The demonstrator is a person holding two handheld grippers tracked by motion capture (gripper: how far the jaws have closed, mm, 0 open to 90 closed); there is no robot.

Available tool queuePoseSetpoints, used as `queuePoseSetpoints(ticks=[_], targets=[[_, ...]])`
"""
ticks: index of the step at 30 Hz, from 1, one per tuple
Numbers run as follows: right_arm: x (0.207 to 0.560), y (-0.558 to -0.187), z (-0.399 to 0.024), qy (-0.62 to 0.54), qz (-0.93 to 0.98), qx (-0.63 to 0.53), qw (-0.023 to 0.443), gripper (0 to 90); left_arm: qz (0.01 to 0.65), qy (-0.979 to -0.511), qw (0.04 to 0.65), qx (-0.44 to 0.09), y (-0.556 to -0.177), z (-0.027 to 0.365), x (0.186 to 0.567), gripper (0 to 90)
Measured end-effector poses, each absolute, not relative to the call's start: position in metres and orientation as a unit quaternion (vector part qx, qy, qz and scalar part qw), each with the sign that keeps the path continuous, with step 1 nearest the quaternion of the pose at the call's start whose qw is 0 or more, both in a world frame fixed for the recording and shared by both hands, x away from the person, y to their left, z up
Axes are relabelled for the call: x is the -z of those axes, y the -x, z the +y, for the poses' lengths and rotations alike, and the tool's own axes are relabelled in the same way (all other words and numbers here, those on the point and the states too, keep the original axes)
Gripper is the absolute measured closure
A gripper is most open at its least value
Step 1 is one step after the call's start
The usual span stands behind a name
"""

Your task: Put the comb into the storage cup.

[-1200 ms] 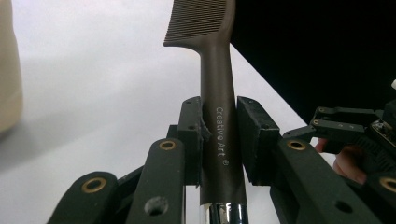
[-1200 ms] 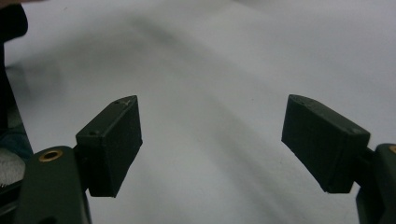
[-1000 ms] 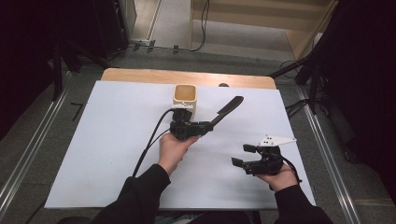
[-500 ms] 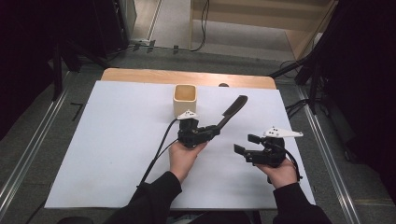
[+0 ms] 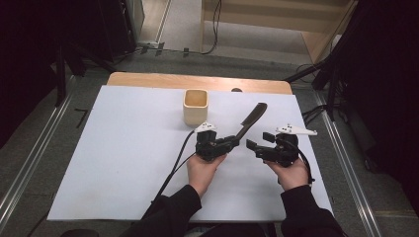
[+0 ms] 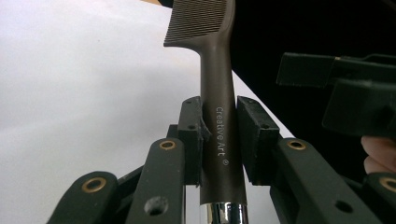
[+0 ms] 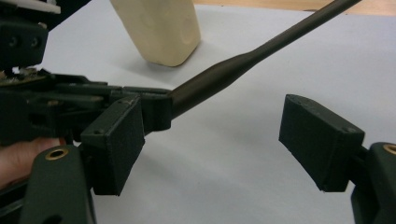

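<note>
White sheet [image 5: 113, 148] covers most of the wooden table [image 5: 148, 79] in the high view. A cream square cup [image 5: 195, 106] stands upright near the far edge, open mouth up. The left gripper [image 5: 232, 142], in the person's left hand [image 5: 203, 168], sits mid-table and clamps a dark brown comb [image 5: 252, 118], which slants up and away to the right, toothed end farthest from the jaws. The cup is near the comb, to its left, apart from it. The right gripper [image 5: 253, 146], in the right hand [image 5: 291, 173], points left toward the left gripper, just beside it; jaws parted.

Left gripper view: both black jaws press the comb's handle [image 6: 219, 140] from either side, lettering "Creative Art" along it, a chrome section at the bottom edge. Fine teeth [image 6: 196, 23] show at the top, over the white sheet. Part of the right gripper [image 6: 355, 93] sits at the right.

Right gripper view: own jaws stand wide, nothing between them but sheet. The left gripper [image 7: 154, 112] comes in from the left, closed on the comb handle [image 7: 243, 65], which runs up to the right. The cup [image 7: 159, 28] stands behind.
</note>
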State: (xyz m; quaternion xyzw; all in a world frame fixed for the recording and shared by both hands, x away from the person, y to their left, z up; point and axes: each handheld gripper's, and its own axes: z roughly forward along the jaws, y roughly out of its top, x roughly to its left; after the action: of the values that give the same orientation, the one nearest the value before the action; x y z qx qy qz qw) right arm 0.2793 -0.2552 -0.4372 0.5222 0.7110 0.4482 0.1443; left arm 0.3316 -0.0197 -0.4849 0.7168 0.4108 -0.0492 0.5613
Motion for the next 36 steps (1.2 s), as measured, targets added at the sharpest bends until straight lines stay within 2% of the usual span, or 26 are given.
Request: queuePoseSetpoints(ticks=[22, 36], targets=[[0.443, -0.319, -0.238, -0.563, 0.688, -0.438, 0.138, 21.6, 0.431, -0.678, 0.593, 0.046, -0.326, -0.023, 0.498, 73.2], [0.452, -0.331, -0.228, -0.575, 0.681, -0.428, 0.149, 23.1, 0.438, -0.662, 0.606, 0.052, -0.326, -0.027, 0.502, 73.3]])
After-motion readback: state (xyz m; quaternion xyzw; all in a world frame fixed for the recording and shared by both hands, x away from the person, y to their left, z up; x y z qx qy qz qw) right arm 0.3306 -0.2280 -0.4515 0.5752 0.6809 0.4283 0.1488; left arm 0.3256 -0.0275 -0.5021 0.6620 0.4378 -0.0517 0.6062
